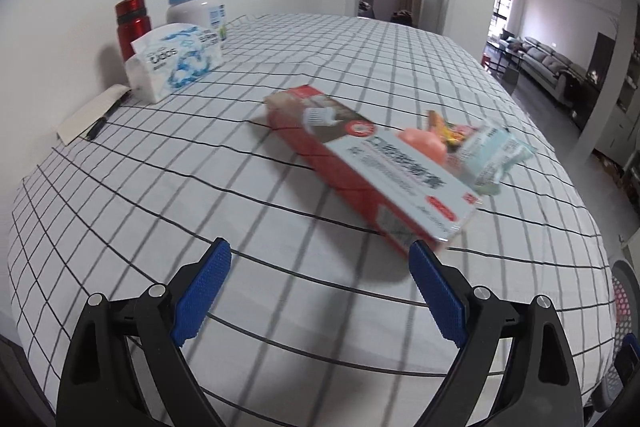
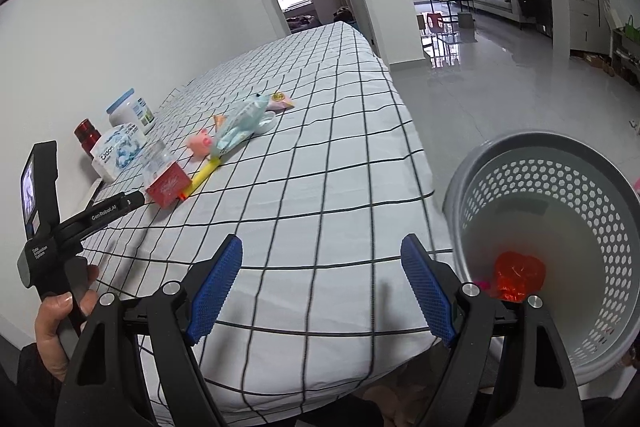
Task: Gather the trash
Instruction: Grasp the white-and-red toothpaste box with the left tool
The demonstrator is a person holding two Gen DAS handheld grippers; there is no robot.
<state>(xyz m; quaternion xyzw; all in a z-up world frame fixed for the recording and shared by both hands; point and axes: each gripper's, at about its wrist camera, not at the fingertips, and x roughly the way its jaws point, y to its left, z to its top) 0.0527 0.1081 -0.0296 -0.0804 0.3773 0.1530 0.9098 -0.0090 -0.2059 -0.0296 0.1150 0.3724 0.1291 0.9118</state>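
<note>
A long red and white toothpaste box (image 1: 372, 167) lies on the checked tablecloth just ahead of my open, empty left gripper (image 1: 320, 251); its near end is by the right pad. Beyond it lie a pink pig toy (image 1: 424, 143), candy wrappers (image 1: 448, 127) and a pale blue packet (image 1: 492, 151). In the right wrist view the box (image 2: 168, 187), pig (image 2: 199, 143) and blue packet (image 2: 240, 123) lie far left. My right gripper (image 2: 322, 247) is open and empty over the table's near edge, beside a grey perforated bin (image 2: 560, 187) holding a crumpled red wrapper (image 2: 518, 277).
A red flask (image 1: 132, 23), a white jar with blue lid (image 1: 198, 13), a tissue pack (image 1: 176, 61) and a notepad with pen (image 1: 92, 115) stand along the wall. The checked table (image 2: 320, 155) drops off to a glossy floor on the right.
</note>
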